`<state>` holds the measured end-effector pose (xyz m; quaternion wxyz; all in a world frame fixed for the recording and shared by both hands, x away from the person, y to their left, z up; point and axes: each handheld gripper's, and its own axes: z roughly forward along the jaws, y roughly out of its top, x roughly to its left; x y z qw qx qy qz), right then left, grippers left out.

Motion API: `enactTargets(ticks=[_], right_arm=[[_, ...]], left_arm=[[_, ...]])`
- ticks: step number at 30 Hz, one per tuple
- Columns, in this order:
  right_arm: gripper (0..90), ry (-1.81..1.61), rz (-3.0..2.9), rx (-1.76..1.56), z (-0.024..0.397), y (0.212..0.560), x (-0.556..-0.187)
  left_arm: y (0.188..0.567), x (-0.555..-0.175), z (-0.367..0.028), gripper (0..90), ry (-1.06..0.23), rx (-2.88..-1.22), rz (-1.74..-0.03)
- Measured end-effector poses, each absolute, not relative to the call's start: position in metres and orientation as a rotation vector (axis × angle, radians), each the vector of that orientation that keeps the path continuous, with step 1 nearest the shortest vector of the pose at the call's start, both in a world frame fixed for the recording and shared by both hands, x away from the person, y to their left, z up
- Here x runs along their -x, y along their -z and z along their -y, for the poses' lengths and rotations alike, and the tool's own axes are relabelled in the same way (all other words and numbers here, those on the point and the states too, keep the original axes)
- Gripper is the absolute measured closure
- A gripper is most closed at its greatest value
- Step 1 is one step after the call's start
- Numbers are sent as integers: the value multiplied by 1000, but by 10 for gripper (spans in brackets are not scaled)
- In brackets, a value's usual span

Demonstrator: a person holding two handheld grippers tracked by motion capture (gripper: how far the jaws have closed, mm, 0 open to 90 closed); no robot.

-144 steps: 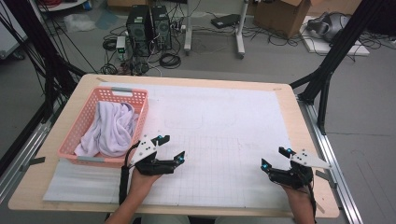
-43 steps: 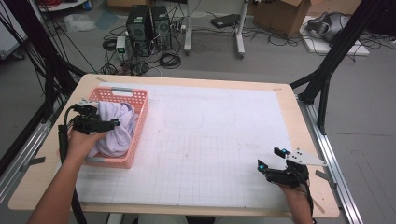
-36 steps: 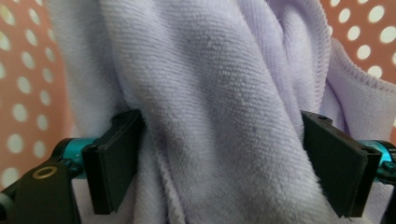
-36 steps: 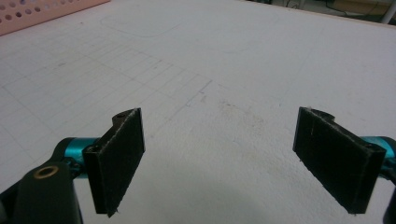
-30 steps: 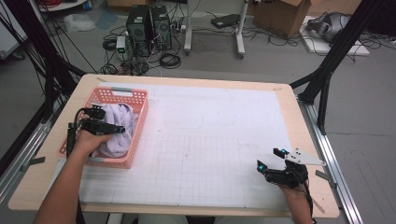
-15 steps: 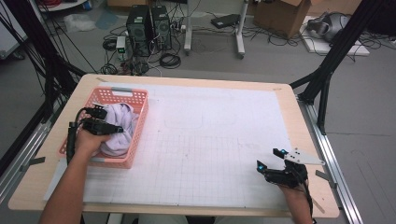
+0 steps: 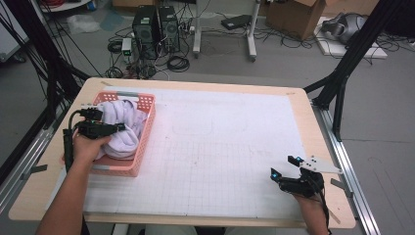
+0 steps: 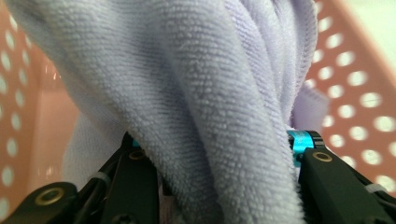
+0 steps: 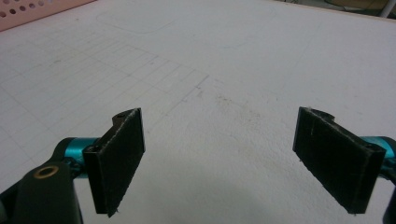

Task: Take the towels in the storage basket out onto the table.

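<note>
Left gripper view: fingers [image 8: 135,161] of the left gripper [image 7: 105,128] have just been closing and now pinch a thick fold of lilac towel [image 8: 205,93] between them. High view: that towel [image 7: 125,125] lies bunched in the pink basket [image 7: 147,129] at the worktop's [image 7: 225,147] left side. Right gripper [image 7: 286,169] rests wide open, nothing between its fingers, near the front right corner, well apart from the basket.
</note>
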<state>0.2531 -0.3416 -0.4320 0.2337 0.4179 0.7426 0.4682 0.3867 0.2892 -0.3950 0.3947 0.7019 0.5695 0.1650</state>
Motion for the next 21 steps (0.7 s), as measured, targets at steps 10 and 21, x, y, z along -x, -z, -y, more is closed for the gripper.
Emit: enactTargets(ticks=[10,21], right_arm=[[154,-1288,-2050,-1137,339,433,-255],[154,-1289,-2050,-1136,339,433,-255]], left_arm=[[371,-365,-302,598,-617,-1592,-1241],[346,-347,-308,598,-682,-1416,-1054]])
